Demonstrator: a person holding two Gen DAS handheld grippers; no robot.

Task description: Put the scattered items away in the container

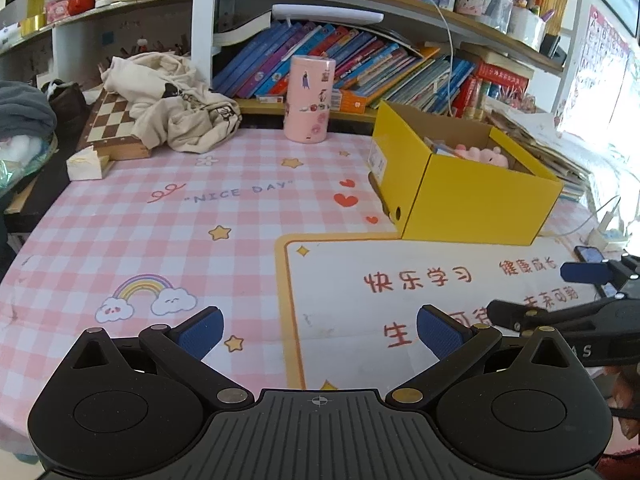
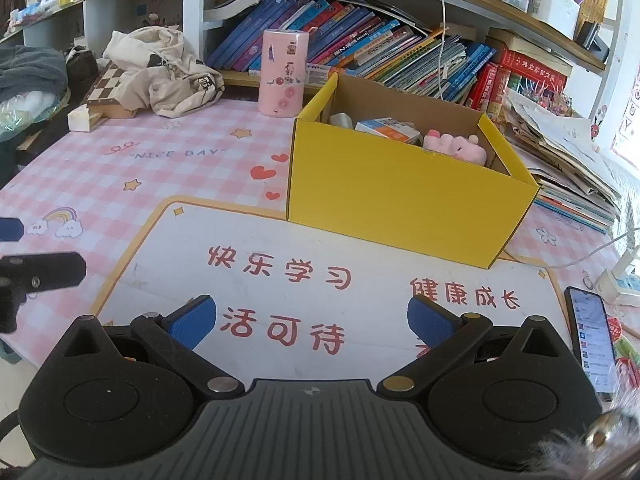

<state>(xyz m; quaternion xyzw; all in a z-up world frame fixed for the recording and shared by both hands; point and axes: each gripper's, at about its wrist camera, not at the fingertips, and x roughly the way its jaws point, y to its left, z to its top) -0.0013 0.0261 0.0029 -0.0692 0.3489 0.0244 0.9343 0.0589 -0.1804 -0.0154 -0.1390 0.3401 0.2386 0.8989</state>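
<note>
Glossy yellow cardboard box point(image 2: 404, 196) holds a fuzzy pink plush point(image 2: 456, 146) — both tools empty.

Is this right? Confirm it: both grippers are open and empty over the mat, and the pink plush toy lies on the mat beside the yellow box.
Not quite. The pink plush toy lies inside the yellow box, as the right wrist view shows. The rest holds: left gripper and right gripper are open and empty over the mat.

Bright daylight from right, blown-out glare at right edges; strong fisheye bending at borders, dark corners, centre sharp.
</note>
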